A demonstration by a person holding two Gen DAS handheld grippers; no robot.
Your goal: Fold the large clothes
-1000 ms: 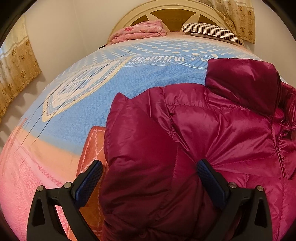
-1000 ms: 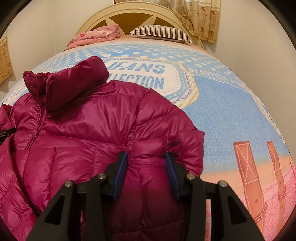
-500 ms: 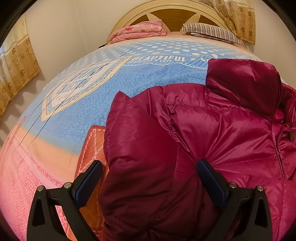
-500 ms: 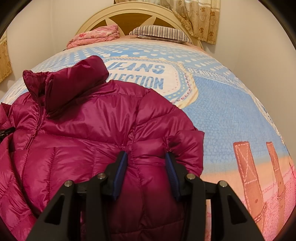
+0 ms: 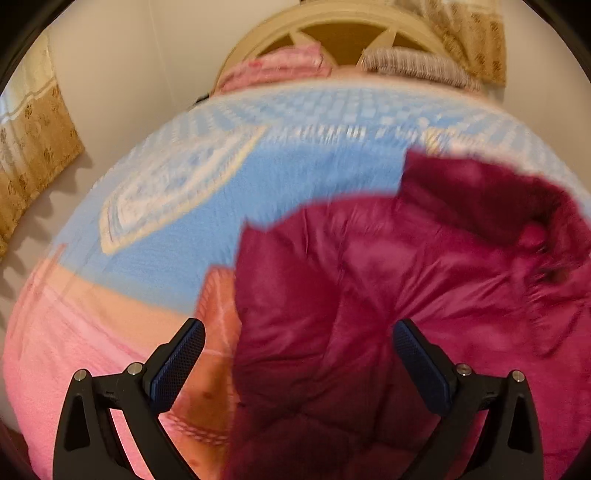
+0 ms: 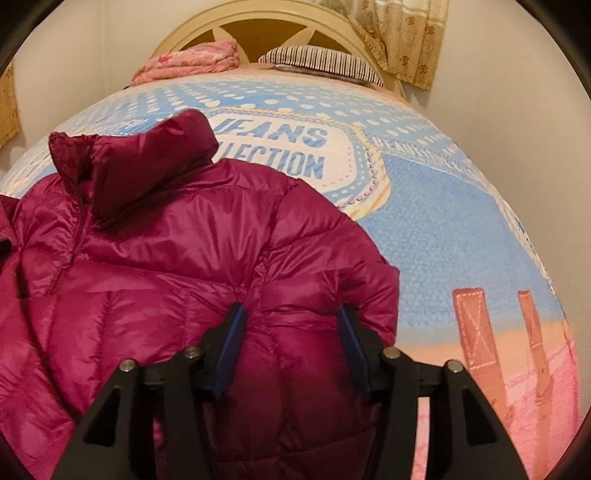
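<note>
Jacket (image 6: 155, 266): magenta quilted puffer, lying on the bed (image 6: 443, 229), front up, collar (image 6: 140, 155) toward the headboard (image 6: 258, 22), zipper visible near the collar. Bed cover is blue at the head end, pink at the near end, with a white "JEANS COLLECTION" patch (image 6: 314, 158) partly covered by the jacket's shoulder. Right gripper (image 6: 291, 332): blue pads pressed into a puffy fold at the jacket's right-hand edge, clenched on that fold with fabric bulging between and around the fingers. Left gripper (image 5: 295, 358): jaws spread wide, released; left pad (image 5: 177, 365) sits over the pink bed cover beside the jacket edge, right pad (image 5: 421, 362) over the jacket; the jacket's sleeve or side panel fills the gap between them, but neither pad visibly bites it. Left wrist view is motion-blurred, so fine contact there can't be judged. At the head of the bed: folded pink blanket (image 6: 192, 59) on the left, striped pillow (image 6: 325, 62) on the right, both well apart from the jacket. Patterned curtain (image 6: 406, 37) hangs by the right of the headboard.
</note>
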